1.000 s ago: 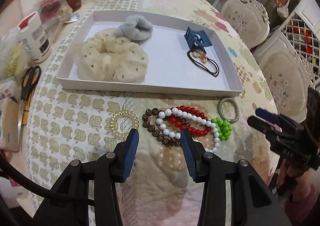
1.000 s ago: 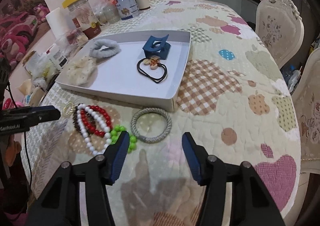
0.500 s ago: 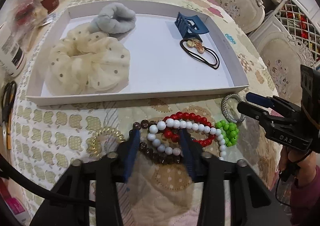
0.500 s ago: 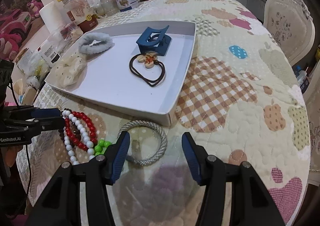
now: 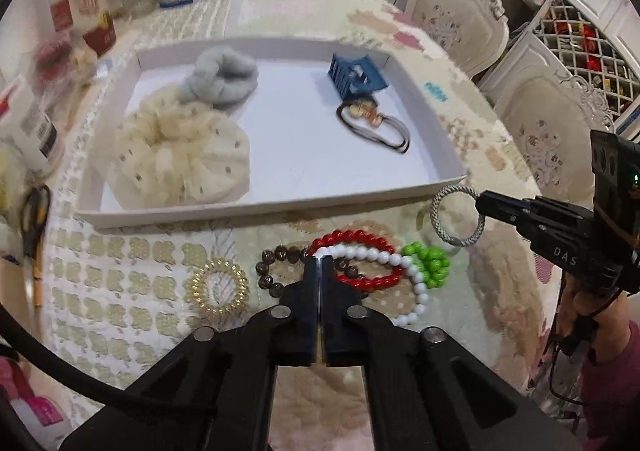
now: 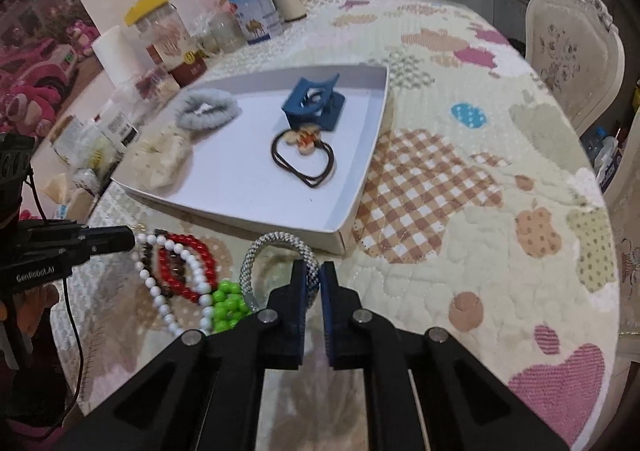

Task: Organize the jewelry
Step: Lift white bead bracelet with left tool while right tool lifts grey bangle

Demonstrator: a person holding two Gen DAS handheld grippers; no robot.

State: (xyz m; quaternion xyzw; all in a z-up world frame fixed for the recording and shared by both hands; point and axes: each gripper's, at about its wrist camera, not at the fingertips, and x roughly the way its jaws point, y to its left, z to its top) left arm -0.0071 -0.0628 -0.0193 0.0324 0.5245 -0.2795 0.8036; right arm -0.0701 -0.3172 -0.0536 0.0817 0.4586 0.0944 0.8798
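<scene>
Your tray (image 5: 256, 207) already holds two fluffy scrunchies (image 5: 180, 155), a blue claw clip (image 5: 356, 77) and a thin hair tie (image 5: 376, 127). Still on the quilted counter (image 6: 460, 211): your left hand-held gripper (image 5: 321, 263) pinches the glossy white bead bracelet (image 5: 404, 271); your right hand-held gripper (image 6: 314, 275) clamps the woven grey ring (image 6: 260, 255)

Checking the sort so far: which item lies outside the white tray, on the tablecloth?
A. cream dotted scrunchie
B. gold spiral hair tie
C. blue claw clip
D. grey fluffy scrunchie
B: the gold spiral hair tie lies on the tablecloth, in front of the white tray.
</scene>
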